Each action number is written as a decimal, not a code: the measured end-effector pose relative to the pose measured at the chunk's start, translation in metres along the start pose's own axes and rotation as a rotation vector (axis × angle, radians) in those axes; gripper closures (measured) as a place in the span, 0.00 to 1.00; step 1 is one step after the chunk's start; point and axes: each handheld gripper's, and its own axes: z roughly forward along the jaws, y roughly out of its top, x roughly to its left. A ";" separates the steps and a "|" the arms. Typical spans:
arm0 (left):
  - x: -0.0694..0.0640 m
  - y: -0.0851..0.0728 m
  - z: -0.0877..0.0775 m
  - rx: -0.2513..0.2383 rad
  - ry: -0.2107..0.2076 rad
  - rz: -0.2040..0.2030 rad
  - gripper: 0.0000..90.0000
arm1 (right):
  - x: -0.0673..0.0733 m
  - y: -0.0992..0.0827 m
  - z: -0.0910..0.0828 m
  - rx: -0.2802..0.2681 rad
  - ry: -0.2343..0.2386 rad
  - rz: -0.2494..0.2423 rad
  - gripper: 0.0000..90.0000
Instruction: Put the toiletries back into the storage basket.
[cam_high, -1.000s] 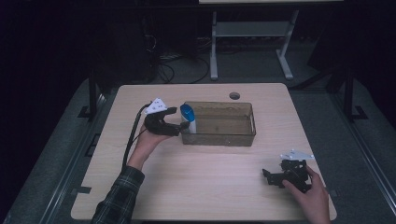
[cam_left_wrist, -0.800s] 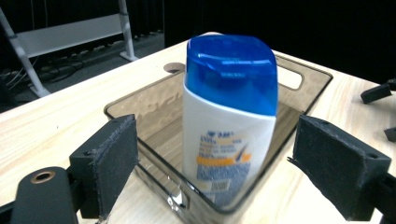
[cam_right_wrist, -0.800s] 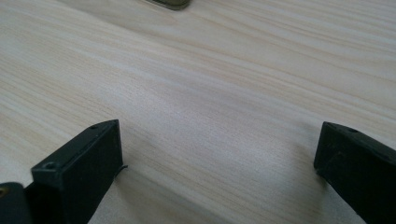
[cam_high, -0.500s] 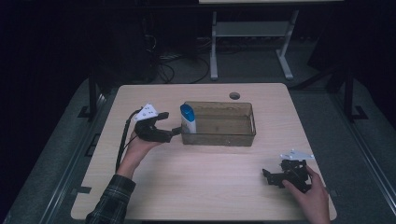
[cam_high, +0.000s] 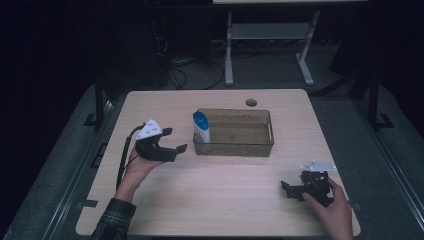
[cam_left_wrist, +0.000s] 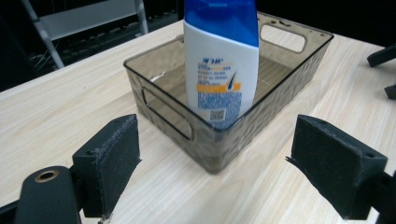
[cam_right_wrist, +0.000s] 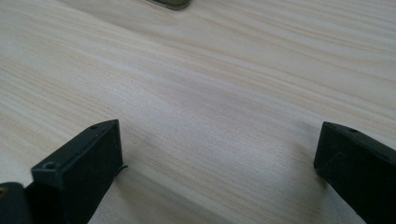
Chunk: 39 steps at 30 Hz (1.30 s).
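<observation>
A: Wooden table (cam_high: 225, 200), smoky plastic bin (cam_high: 235, 134) at centre, shampoo bottle (cam_high: 201, 127) upright in its nine o'clock end.

B: Left gripper (cam_high: 170, 142) at nine o'clock of the bin, jaws wide, empty. Right gripper (cam_high: 292, 186) at five o'clock, also spread (nothing held).

A: Risk? That bottle looks tippy; a jaw brushing it could topple it.

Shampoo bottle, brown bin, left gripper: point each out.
shampoo bottle (cam_left_wrist: 220, 79), left gripper view, on its white label face.
brown bin (cam_high: 235, 148), high view, on its near wall.
left gripper (cam_high: 172, 140), high view, midway between its open fingertips.
</observation>
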 end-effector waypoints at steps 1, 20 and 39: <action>0.000 -0.001 -0.001 0.004 0.000 0.001 0.16 | 0.000 0.000 0.000 0.000 0.000 0.000 0.01; -0.008 -0.039 -0.032 0.093 0.055 -0.002 0.16 | 0.000 0.000 0.000 0.000 0.000 0.000 0.01; -0.016 -0.070 -0.054 0.175 0.101 0.012 0.16 | 0.000 0.000 0.000 0.000 0.000 0.000 0.01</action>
